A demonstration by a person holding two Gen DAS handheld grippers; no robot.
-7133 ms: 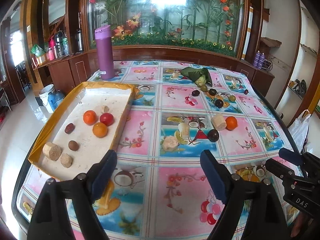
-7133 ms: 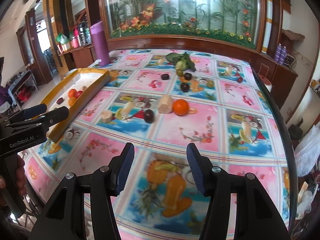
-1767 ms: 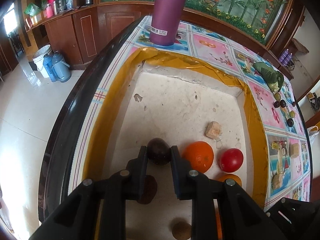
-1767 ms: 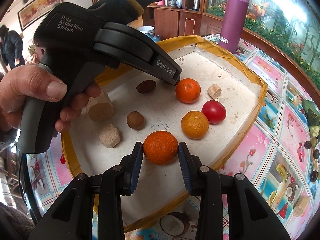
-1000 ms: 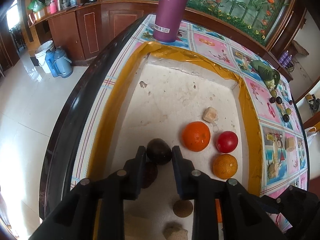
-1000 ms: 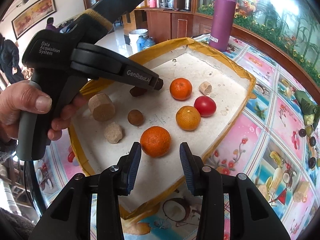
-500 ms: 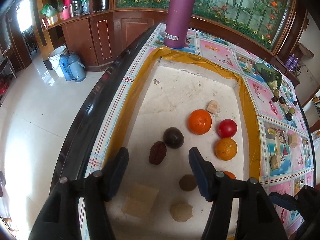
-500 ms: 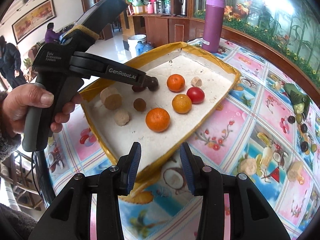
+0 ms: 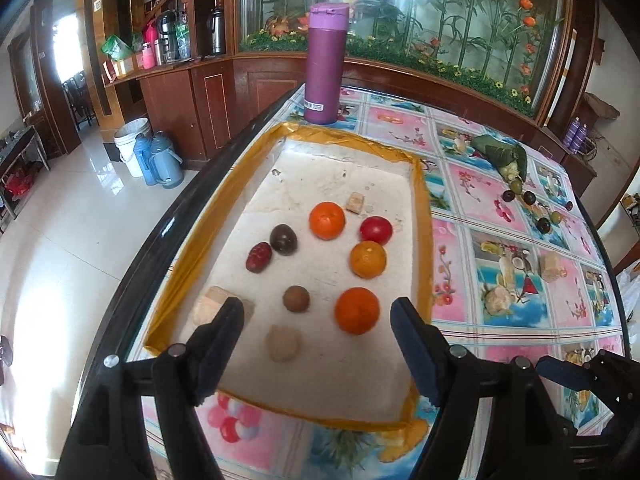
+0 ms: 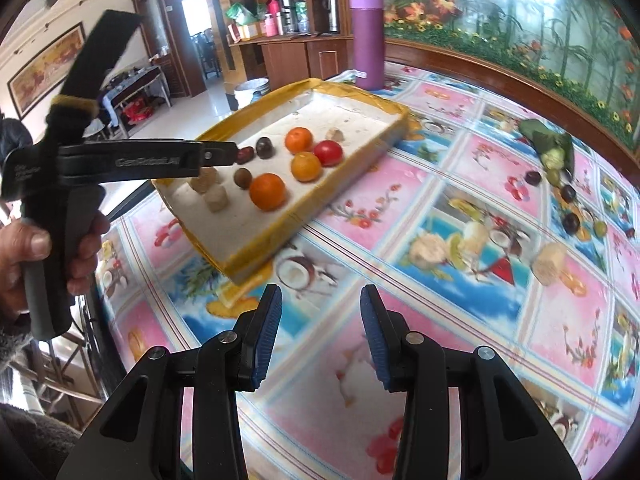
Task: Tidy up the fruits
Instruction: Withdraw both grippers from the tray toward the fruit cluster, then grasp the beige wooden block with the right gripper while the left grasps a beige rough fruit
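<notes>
The yellow-rimmed white tray (image 9: 424,240) holds three oranges, the nearest one (image 9: 357,310) by its right rim. Also in it are a red tomato (image 9: 375,230), a dark round fruit (image 9: 283,239), a red date (image 9: 258,256), a brown fruit (image 9: 296,299) and beige chunks. My left gripper (image 9: 316,332) hangs above the tray's near end; its jaws are opening and grip nothing. My right gripper (image 10: 320,308) is open and empty over the tablecloth, just off the tray (image 10: 304,208). A hand holds the left gripper's handle (image 10: 120,164) at that view's left.
Loose on the flowered cloth to the right lie dark fruits (image 10: 571,222), beige chunks (image 10: 550,266) and a green leaf bundle (image 10: 550,142). A purple bottle (image 9: 326,64) stands behind the tray. The table's dark edge (image 9: 160,236) runs along the tray's left side, with the floor beyond.
My left gripper let go of the dark fruit in the tray, opened wide and drew back and up. My right gripper pulled away from the orange and the tray, out over the cloth.
</notes>
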